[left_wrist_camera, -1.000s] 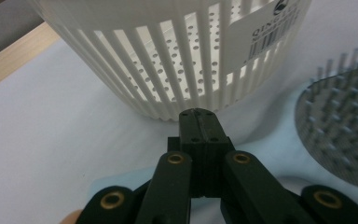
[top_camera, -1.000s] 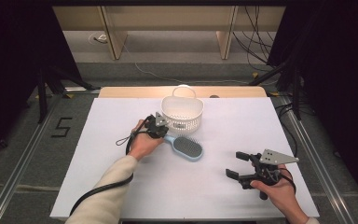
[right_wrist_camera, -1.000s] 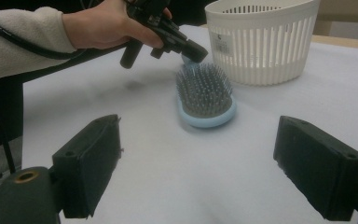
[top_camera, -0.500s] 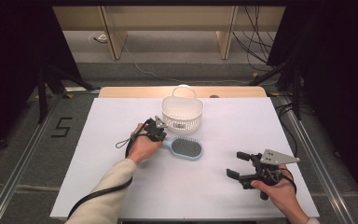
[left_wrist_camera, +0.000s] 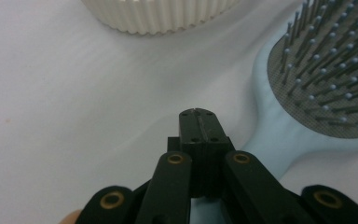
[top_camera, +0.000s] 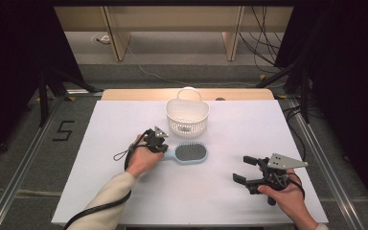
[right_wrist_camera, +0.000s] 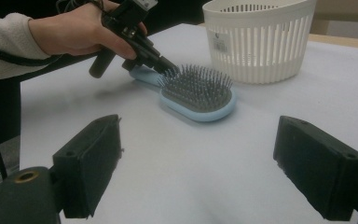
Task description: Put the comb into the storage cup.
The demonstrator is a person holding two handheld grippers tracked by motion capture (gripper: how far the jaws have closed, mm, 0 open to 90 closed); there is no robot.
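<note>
The blue hairbrush (top_camera: 188, 154) lies mid-frame, its handle beside the left gripper (top_camera: 159, 146). That gripper's jaws are pressed together, gripping nothing. The right gripper (top_camera: 244, 169) at lower right stands wide apart, empty.

My high view looks forward and down from above my side of the white table (top_camera: 211, 191), taking in its whole top and the floor beyond. My left gripper view sits low and very close, facing along its jaws at the blue hairbrush (left_wrist_camera: 307, 93) and the white basket (left_wrist_camera: 158, 14). My right gripper view looks level across the table from farther off. All three share brush and basket.
</note>
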